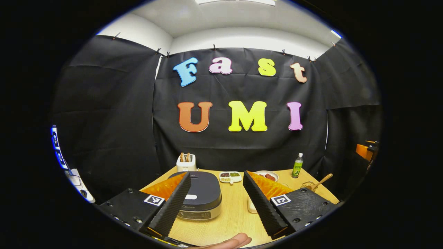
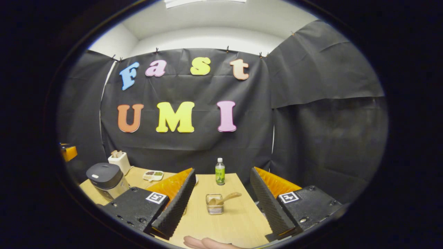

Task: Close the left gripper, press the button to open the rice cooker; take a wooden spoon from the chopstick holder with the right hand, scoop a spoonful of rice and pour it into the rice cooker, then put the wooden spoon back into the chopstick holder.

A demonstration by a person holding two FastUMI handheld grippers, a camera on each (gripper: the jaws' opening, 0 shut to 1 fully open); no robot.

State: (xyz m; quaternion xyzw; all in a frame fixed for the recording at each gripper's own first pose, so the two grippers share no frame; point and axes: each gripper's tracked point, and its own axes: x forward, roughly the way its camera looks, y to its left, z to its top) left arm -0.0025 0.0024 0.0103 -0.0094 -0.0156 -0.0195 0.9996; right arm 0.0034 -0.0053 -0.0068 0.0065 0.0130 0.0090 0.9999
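Observation:
The dark-lidded rice cooker (image 1: 198, 199) sits closed on the wooden table (image 1: 232, 221), with a white button on its lid. My left gripper (image 1: 217, 178) hangs open above the table, the cooker just behind its left finger. The same rice cooker (image 2: 108, 180) stands far left in the right gripper view. A wire chopstick holder (image 2: 215, 204) holds a wooden spoon (image 2: 226, 199) leaning right. My right gripper (image 2: 222, 173) is open, set back from the holder, which lies between its fingers. The spoon (image 1: 321, 182) and holder (image 1: 308, 186) also appear at the table's right edge in the left gripper view.
A white toaster (image 1: 186, 162) stands at the back left. A divided dish of beans (image 1: 230, 176), a plate with red food (image 1: 266, 176) and a green bottle (image 1: 297, 166) line the back. A person's fingertip (image 1: 232, 242) shows at the bottom edge.

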